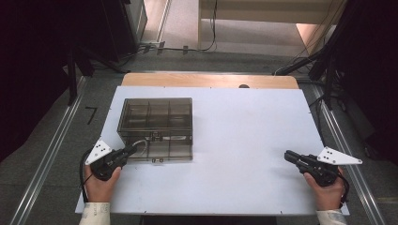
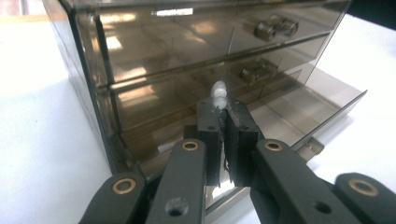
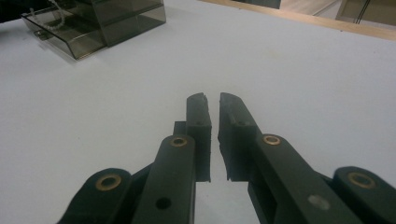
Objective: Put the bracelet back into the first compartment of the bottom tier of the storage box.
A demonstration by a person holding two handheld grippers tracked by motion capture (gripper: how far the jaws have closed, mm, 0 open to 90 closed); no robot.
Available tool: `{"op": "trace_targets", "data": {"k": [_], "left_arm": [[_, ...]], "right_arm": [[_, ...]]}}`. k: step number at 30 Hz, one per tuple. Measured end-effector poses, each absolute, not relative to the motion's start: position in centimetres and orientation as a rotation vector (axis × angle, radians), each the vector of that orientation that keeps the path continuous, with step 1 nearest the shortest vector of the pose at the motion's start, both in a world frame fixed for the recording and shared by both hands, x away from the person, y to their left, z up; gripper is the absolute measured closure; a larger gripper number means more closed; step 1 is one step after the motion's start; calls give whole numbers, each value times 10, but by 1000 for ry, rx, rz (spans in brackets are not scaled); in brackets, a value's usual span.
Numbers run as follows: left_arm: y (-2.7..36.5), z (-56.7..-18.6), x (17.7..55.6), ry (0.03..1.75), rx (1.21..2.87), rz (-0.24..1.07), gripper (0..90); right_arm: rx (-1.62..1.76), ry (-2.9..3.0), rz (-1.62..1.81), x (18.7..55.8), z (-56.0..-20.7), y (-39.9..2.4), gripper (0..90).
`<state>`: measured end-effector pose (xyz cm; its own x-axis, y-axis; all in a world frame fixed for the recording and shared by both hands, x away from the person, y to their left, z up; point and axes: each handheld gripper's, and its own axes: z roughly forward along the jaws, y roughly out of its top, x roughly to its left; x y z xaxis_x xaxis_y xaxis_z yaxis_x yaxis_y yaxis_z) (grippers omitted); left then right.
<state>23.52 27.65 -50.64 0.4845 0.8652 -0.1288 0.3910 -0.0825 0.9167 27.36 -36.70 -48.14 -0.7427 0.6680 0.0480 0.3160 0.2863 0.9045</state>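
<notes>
At the left, the left hand-held gripper is clenched on a string of white beads, pinched at its tips. It holds them over the pulled-out bottom drawer of a smoky plastic drawer box, probably to lower them in or lift them out. The rest of the string curves inside that drawer. The box's closed upper drawers stand just behind the beads, so there is little room forward. To the right the white surface lies bare. Well apart, the right hand-held gripper rests idle, nearly closed, grasping nothing.
</notes>
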Motion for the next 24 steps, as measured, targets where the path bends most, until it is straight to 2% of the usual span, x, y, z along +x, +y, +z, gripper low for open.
{"op": "trace_targets", "data": {"k": [2,4,8,11,15,21,24], "left_arm": [[278,-507,235,1094,1677,565,860],[279,-508,235,1104,1675,565,813],[279,-509,235,1105,1670,566,775],[279,-508,235,1107,1661,562,679],[280,-507,233,1104,1648,566,639],[285,-507,227,1092,1630,559,514],[286,-507,225,1089,1629,558,497]], "right_arm": [[894,2217,1441,274,-482,-369,811],[904,2215,1437,273,-482,-370,811],[904,2212,1437,273,-482,-372,811],[907,2208,1438,273,-482,-372,811],[909,2206,1435,273,-483,-374,810],[906,2205,1434,273,-483,-375,809],[908,2205,1431,273,-483,-375,809]]}}
